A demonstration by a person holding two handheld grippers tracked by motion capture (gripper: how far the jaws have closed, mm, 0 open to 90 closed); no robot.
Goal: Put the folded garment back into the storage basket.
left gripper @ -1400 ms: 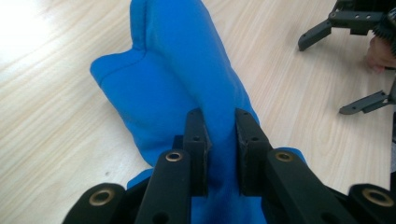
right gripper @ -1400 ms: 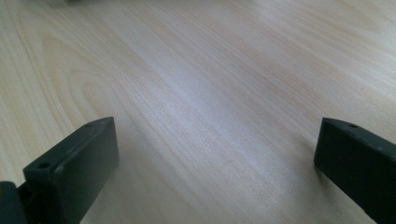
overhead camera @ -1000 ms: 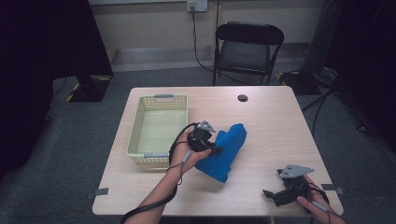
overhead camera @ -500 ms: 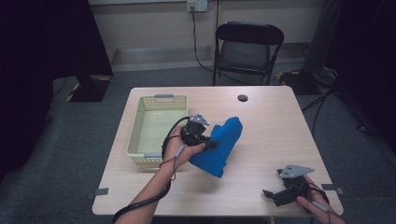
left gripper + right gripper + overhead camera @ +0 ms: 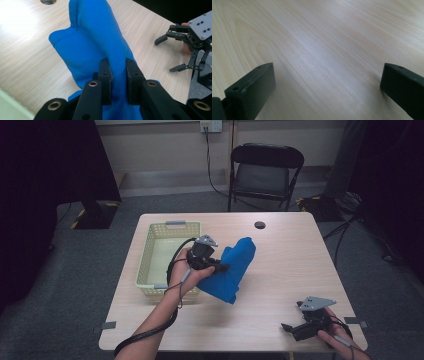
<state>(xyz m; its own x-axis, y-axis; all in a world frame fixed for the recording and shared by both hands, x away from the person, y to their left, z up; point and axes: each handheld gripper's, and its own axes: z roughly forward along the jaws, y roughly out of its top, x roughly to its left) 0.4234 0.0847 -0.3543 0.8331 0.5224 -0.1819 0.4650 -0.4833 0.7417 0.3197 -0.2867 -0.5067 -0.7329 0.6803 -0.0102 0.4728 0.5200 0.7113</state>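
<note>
A blue oven mitt [image 5: 232,268] hangs lifted over the middle of the table, beside the basket. My left gripper [image 5: 221,267] is shut on its edge. In the left gripper view both jaws pinch a fold of the blue oven mitt [image 5: 95,45], my left gripper [image 5: 118,75] holding it above the wood. My right gripper [image 5: 288,327] rests low at the table's front right corner with its jaws wide apart. In the right gripper view my right gripper [image 5: 327,82] is open over bare wood, with nothing between the jaws.
A pale yellow basket [image 5: 161,260] stands at the table's left, just left of the mitt. A small dark round disc [image 5: 259,224] lies near the far edge. A black folding chair [image 5: 265,167] stands behind the table. The right gripper [image 5: 190,45] appears far off in the left gripper view.
My left gripper has risen with the mitt, lifting it off the table and a little toward the basket. The right gripper has stayed put.
</note>
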